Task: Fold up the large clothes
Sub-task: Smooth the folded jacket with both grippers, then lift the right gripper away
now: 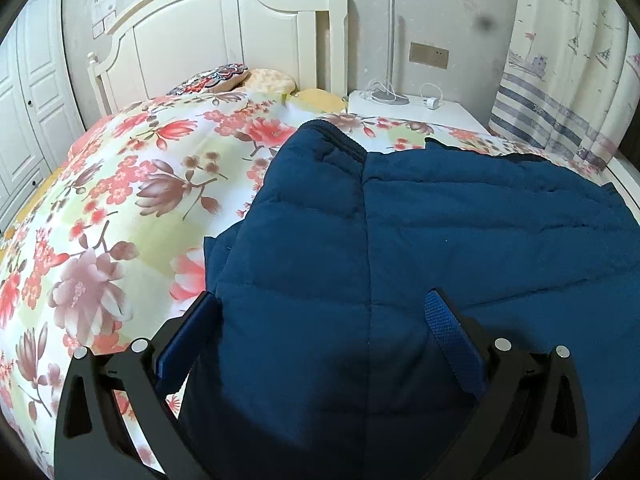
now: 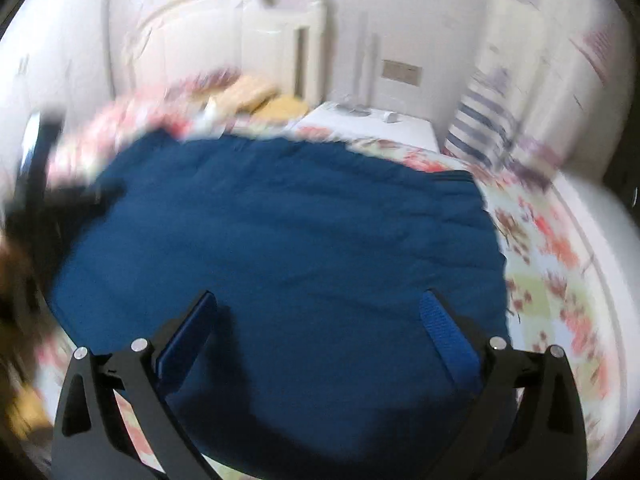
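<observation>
your dark blue quilted padded coat [image 1: 420, 240] lies on the floral bedspread [image 1: 120, 200], near right side, one panel already folded over. left gripper [image 1: 324, 320] and right gripper [image 2: 320, 316] both gape wide, holding nothing; more folds remain.

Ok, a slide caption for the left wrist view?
Open left tongs poised over a navy quilted jacket spread on a floral bedspread.

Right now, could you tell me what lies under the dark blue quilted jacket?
The floral bedspread shows all around the dark blue quilted jacket; whatever lies directly beneath it is covered.
</observation>
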A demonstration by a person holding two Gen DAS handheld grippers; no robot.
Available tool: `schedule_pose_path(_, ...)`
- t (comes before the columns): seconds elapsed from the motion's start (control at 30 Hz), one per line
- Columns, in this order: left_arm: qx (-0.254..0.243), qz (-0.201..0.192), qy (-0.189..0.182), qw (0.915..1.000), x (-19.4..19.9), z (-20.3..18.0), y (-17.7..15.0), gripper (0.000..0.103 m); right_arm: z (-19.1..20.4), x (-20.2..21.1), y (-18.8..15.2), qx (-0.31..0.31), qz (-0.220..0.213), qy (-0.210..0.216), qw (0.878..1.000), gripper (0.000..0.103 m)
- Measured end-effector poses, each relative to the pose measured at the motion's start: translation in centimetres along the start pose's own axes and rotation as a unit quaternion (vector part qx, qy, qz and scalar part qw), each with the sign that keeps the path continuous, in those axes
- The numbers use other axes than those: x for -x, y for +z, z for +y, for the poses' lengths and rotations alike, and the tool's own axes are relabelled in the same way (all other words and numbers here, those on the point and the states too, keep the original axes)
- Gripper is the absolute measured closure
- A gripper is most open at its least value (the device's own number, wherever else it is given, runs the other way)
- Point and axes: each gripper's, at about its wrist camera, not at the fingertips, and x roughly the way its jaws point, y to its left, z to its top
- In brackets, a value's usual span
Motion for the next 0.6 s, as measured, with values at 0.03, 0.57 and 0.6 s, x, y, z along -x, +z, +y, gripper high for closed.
schedule_pose_path(0.03, 0.001, 0.0, -0.003, 1.0, 0.0, 0.1, 0.0, 0.004, 0.1, -0.4, -0.4, 0.004, 0.004, -0.004, 1.0, 0.003)
schedule_pose_path(0.57, 0.007, -0.005, -0.015, 0.9999, 0.1, 0.4, -0.4, 0.004, -11.5, 7.1, -14.7, -0.346, 0.025, 0.169, 0.923, 0.012)
schedule_pose_path(0.6, 0.007, -0.005, -0.014, 0.9999, 0.1, 0.4, -0.4, 0.004, -11.0, 6.6, -14.6, -0.35, 0.028, 0.179, 0.919, 0.013)
